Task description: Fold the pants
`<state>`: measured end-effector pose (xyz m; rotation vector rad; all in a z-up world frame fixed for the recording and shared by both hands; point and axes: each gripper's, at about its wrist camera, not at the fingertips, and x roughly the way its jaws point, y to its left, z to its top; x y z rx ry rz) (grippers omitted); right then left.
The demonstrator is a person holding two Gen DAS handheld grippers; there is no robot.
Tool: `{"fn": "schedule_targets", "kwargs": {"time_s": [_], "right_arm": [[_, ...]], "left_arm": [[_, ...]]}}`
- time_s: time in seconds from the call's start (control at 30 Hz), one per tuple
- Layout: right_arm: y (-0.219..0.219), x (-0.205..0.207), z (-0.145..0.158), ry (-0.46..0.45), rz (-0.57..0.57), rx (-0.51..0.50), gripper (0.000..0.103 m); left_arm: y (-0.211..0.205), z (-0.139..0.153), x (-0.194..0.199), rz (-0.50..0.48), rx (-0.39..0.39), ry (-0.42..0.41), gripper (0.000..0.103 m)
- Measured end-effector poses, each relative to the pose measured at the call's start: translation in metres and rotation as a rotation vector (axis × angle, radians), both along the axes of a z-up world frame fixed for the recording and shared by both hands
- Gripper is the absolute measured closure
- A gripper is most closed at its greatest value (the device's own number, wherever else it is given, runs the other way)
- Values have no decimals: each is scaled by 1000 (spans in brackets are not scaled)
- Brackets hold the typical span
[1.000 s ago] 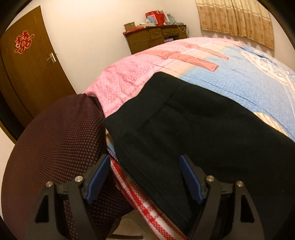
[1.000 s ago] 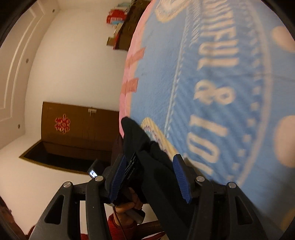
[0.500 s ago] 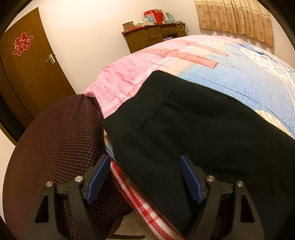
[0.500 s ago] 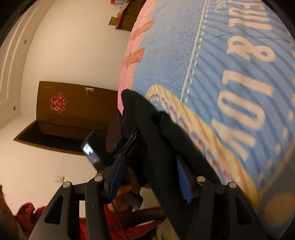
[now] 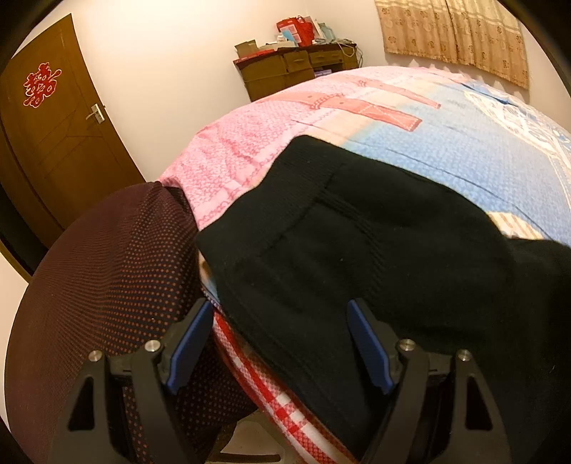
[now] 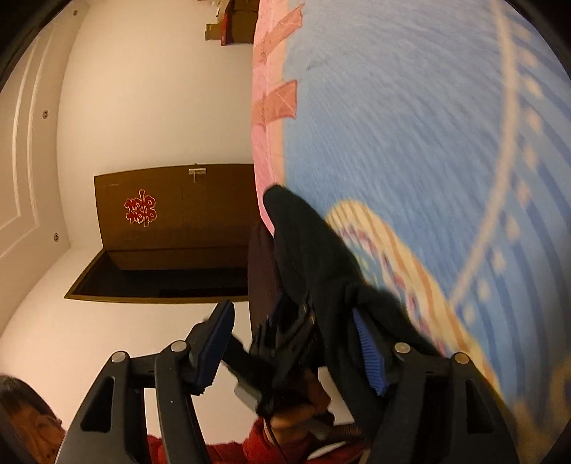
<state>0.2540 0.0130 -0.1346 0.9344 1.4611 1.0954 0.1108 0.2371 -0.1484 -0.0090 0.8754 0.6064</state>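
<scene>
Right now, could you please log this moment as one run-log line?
task: fold pants | left gripper: open, over pants edge | right gripper: open, pants draped on one finger | pants: on bed

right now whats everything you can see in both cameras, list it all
pants: one, black, spread on the near part of the bed, one edge draped by the right gripper
bedspread: one, pink and blue with print, covers the bed
checked sheet: one, red and white, shows at the bed's near edge under the pants
dotted fabric: one, dark maroon with red dots, left of the bed
door: one, brown, with a red paper ornament, left wall
cabinet: one, brown, cluttered top, far wall
curtain: one, tan patterned, upper right
left hand-held gripper: black with blue pads, open over the pants' edge
right hand-held gripper: black with blue pads, open, pants fabric against one pad
</scene>
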Motion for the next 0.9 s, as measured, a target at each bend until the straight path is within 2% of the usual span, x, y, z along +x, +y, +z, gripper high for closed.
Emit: {"fn": "schedule_targets", "kwargs": {"time_s": [0.1, 0.17, 0.2, 0.27, 0.33, 0.4, 0.47, 0.57, 0.73, 0.9], "right_arm": [[3, 9, 5, -36, -17, -17, 36], [-4, 14, 15, -120, -19, -53, 36], [-12, 16, 19, -156, -42, -70, 37], [-32, 29, 31, -241, -172, -83, 37], [-50, 40, 33, -220, -235, -55, 36], [-54, 38, 35, -200, -211, -34, 36], [-47, 26, 38, -199, -133, -27, 36], [-36, 7, 35, -184, -47, -67, 36], [-40, -16, 18, -143, 10, -110, 37], [-31, -29, 24, -203, 121, -180, 37]], "left_arm": [[0, -1, 0, -8, 4, 2, 23], [0, -1, 1, -13, 6, 6, 23], [-1, -2, 2, -14, 8, 10, 23], [-1, -2, 3, -16, 13, 14, 23], [-1, -2, 3, -17, 10, 14, 23], [-1, -2, 3, -16, 9, 14, 23], [-1, -2, 3, -16, 9, 13, 23], [0, -2, 3, -17, 8, 12, 23], [0, -2, 3, -17, 7, 13, 23], [0, -1, 3, -16, 3, 12, 23]]}}
